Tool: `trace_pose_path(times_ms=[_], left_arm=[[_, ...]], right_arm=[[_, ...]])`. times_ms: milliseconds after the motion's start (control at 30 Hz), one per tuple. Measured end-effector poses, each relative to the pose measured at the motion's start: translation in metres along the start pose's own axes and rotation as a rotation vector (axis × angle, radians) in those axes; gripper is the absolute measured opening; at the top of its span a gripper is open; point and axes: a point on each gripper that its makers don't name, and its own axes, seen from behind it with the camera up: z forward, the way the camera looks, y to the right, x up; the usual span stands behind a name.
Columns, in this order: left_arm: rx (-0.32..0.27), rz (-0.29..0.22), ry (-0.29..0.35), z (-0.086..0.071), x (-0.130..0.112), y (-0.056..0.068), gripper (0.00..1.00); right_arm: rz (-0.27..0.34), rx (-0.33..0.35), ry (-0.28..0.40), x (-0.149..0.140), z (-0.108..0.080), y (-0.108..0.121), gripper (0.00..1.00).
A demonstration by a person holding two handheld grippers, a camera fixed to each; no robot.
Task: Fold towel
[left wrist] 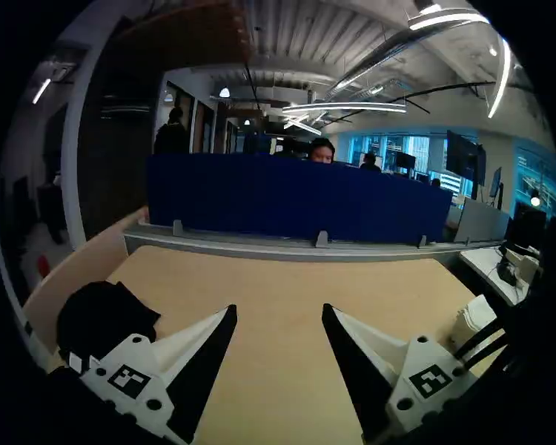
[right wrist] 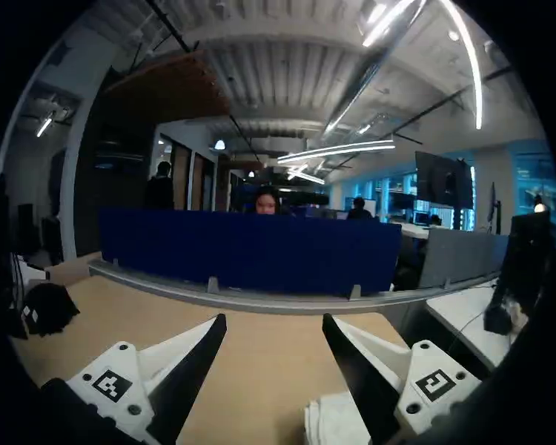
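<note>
A stack of folded white towels (left wrist: 474, 317) lies at the right edge of the wooden table (left wrist: 293, 297) in the left gripper view. In the right gripper view the same white stack (right wrist: 330, 421) sits low, just under and between the fingers. A crumpled black cloth (left wrist: 100, 315) rests at the table's left side, also visible far left (right wrist: 47, 308). My left gripper (left wrist: 278, 322) hovers open over the bare tabletop with nothing between its fingers. My right gripper (right wrist: 273, 326) is open too, holding nothing.
A blue partition (left wrist: 293, 196) with a grey rail runs along the table's far edge, and a person sits behind it. A neighbouring desk (left wrist: 493, 263) with dark equipment stands to the right. Bare wood (right wrist: 270, 356) stretches ahead of the right gripper.
</note>
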Motion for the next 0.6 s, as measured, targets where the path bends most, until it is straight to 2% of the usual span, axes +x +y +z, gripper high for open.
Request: trace_pose_path(times_ms=[100, 267, 433, 600], left_arm=[[0.004, 0.012, 0.044, 0.001, 0.012, -0.005, 0.85], [0.004, 0.014, 0.107, 0.002, 0.028, -0.011, 0.85], [0.017, 0.013, 0.122, 0.006, 0.028, -0.022, 0.85], [0.026, 0.056, 0.141, 0.011, 0.029, -0.025, 0.85]], right_arm=[[0.028, 0.003, 0.007, 0.004, 0.001, -0.011, 1.00], [0.035, -0.002, 0.014, 0.007, 0.004, -0.024, 1.00], [0.025, 0.000, 0.023, 0.011, 0.007, -0.036, 1.00], [0.041, 0.006, 0.013, 0.012, 0.009, -0.045, 1.00]])
